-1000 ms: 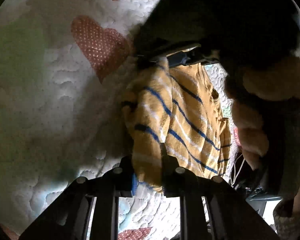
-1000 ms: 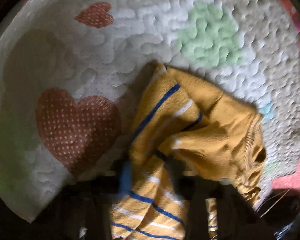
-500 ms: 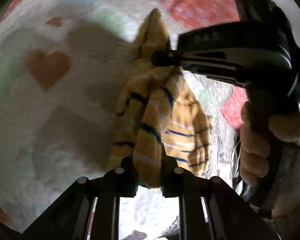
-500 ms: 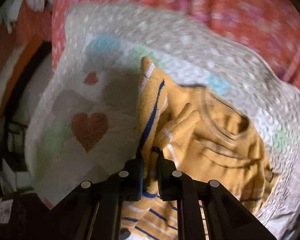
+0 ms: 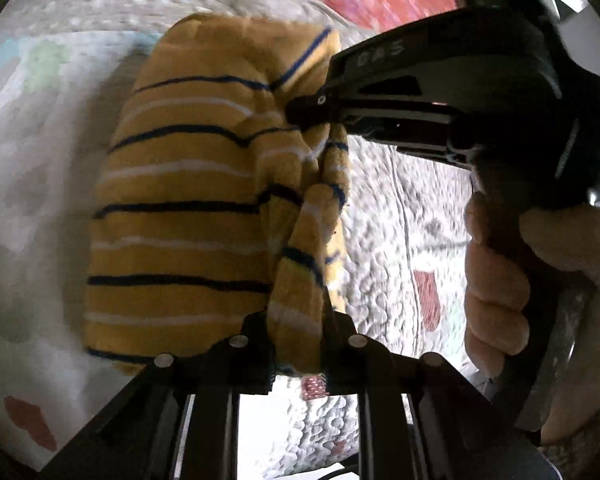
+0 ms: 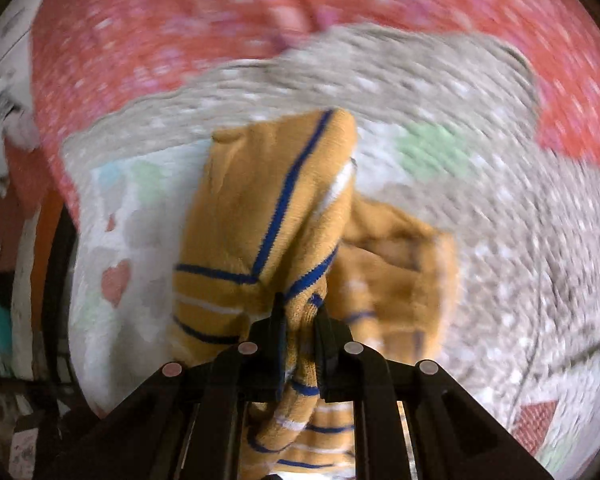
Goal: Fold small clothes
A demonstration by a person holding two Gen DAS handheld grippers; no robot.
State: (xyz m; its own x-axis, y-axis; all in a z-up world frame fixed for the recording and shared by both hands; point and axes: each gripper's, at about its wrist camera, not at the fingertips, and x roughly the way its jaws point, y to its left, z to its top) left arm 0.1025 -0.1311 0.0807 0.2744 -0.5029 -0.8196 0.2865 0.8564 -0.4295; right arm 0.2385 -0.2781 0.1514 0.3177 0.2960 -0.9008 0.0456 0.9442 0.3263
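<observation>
A quilted white blanket (image 5: 400,216) covers most of the surface, its stitching raised in small puffy bumps and its face dotted with patchwork hearts in dusty red, pale green and light blue. Beyond its wavy edge lies a coral-red floral cloth (image 6: 188,28), soft and blurred. At the far left of the right wrist view sits a jumble of orange, white and teal things, too smeared to name.

The small sweater (image 5: 188,208) is a mustard-yellow knit with thin navy and white stripes. It hangs bunched above the quilted blanket, pinched at two places, with its free part sagging down toward the blanket.

The left gripper (image 5: 298,340) is clenched on a rolled, striped fold of the small sweater, the fabric squeezed between its black fingers. The right gripper (image 6: 300,344) is likewise clamped on a twisted ridge of the knit, with more striped cloth trailing below its jaws. In the left wrist view the right gripper's black plastic body reaches in from the right, its tips biting the small sweater near the top, and a bare hand (image 5: 540,280) wraps its handle, blocking the blanket behind it.
</observation>
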